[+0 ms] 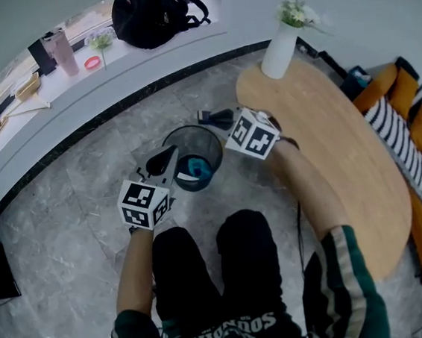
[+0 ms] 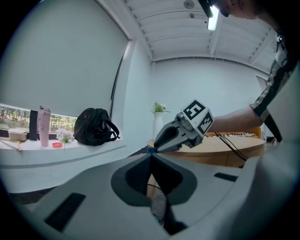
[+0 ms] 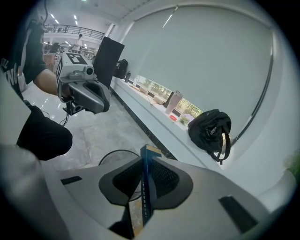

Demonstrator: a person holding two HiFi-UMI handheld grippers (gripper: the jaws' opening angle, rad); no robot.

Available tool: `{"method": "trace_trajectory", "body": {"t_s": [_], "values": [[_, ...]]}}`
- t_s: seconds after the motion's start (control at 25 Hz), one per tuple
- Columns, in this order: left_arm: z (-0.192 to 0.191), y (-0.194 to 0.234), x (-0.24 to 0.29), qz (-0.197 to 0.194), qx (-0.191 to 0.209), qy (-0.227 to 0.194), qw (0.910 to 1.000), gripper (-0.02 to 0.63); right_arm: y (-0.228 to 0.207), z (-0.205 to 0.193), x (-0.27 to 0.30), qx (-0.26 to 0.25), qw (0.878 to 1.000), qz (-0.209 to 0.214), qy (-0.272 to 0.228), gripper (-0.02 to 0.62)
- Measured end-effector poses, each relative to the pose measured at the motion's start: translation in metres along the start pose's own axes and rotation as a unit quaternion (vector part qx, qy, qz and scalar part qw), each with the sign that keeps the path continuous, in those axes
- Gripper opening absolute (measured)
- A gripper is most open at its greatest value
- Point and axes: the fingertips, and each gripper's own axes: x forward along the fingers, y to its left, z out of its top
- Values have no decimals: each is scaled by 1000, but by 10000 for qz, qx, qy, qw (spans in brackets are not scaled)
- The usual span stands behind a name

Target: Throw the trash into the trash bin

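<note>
- Trash: thin blue wrapper [image 3: 148, 187], clamped edge-on in my right tongs [image 3: 146, 161], so it can't slip on the carry.
- left tongs [image 2: 151, 158] pressed together, nothing between them that I can see. They sit at the near rim, clear of the drop path.
- bin [image 1: 209, 138] is on the floor between both tongs, with a blue scrap [image 1: 196, 170] inside.
- my read: the wrapper is at the far rim, not yet over the mouth. Move it in, then release.

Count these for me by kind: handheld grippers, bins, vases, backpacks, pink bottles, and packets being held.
grippers: 2, the left gripper and the right gripper
trash bin: 1
vase: 1
backpack: 1
pink bottle: 1
blue packet, pinched in the right gripper: 1
Total: 7
</note>
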Motion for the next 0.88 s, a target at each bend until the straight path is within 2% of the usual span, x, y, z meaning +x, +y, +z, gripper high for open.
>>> {"method": "trace_trajectory", "body": {"t_s": [0.2, 0.4, 0.68, 0.88], "values": [[-7, 18, -20, 236, -63, 18, 9997, 1, 18, 26, 23, -89, 9996, 201, -201, 57], [-24, 27, -32, 427, -183, 97, 9989, 2, 37, 36, 49, -64, 9984, 440, -338, 57], [-52, 36, -41, 582, -324, 276, 9974, 2, 59, 35, 81, 195, 9965, 627, -519, 57], [-65, 37, -36, 660, -394, 398, 9962, 2, 75, 18, 109, 495, 9937, 827, -568, 57]]}}
